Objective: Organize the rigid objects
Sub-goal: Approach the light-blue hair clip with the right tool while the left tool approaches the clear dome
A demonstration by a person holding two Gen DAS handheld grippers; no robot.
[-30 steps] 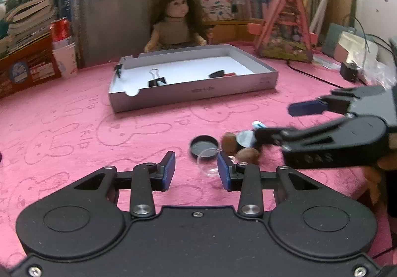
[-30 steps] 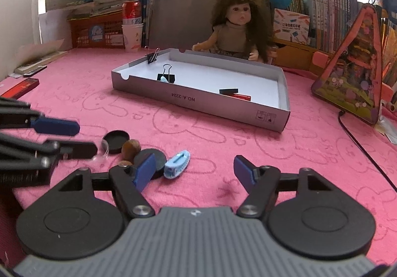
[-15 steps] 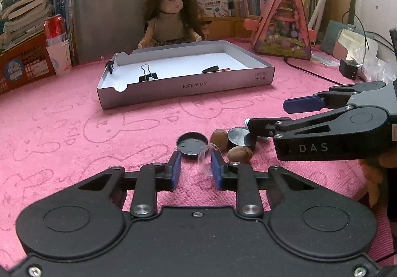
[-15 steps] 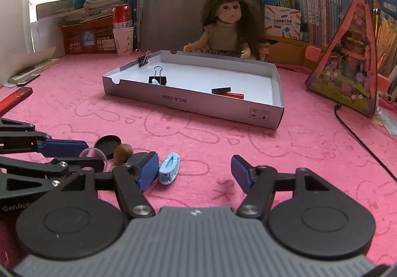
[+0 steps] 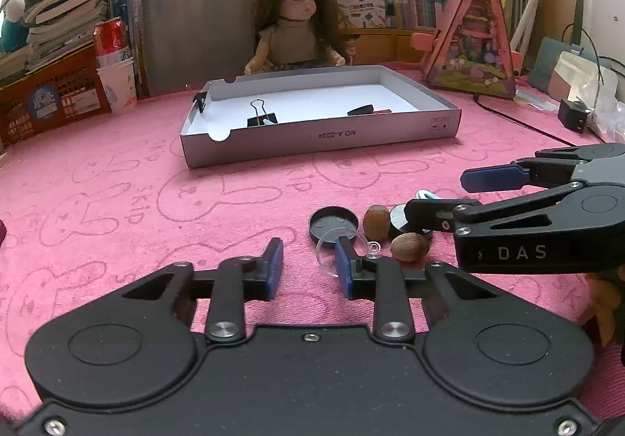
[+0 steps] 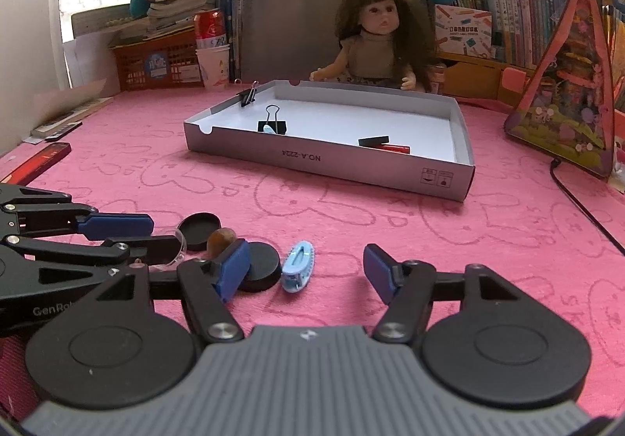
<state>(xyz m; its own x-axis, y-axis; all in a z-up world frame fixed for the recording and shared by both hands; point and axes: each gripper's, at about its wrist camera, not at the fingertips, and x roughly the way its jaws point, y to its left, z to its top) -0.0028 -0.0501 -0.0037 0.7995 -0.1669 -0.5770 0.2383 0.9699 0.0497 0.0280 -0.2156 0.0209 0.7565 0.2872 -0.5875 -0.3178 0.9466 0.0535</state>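
Pink bunny-print cloth [image 5: 117,178] is covering the whole table; the loose items are sitting clustered at about 1 o'clock from the left gripper [image 5: 308,272]: a black round lid [image 5: 332,223], two acorns [image 5: 376,216] (one standing, one lying on its side), a black puck [image 6: 261,268] and a clear plastic dome [image 5: 326,256]; the left gripper is hovering low over the cloth with jaws partly apart, nothing pinched; its right finger is sitting in front of the dome, contact not resolvable from either view.

The right gripper [image 6: 306,272] is reaching in from 3 o'clock in the left view; jaws spread wide and gripping nothing; in its own view the left pad [image 6: 233,268] is overlapping the puck's near edge, and the light-blue hair clip [image 6: 299,268] is lying on the cloth between the fingers, nearer that left pad, touching neither.

The grey cardboard tray [image 5: 320,141] is sitting at 12 o'clock, well apart from the cluster; inside: a black binder clip [image 5: 261,116] at the left end, a black-and-red piece [image 5: 367,109] toward the right; a second binder clip [image 6: 248,94] is clamped on the tray's far-left rim.

A doll [image 5: 299,33] is sitting just behind the tray; a red can [image 5: 111,41] stacked on paper cups is standing at 10 o'clock.
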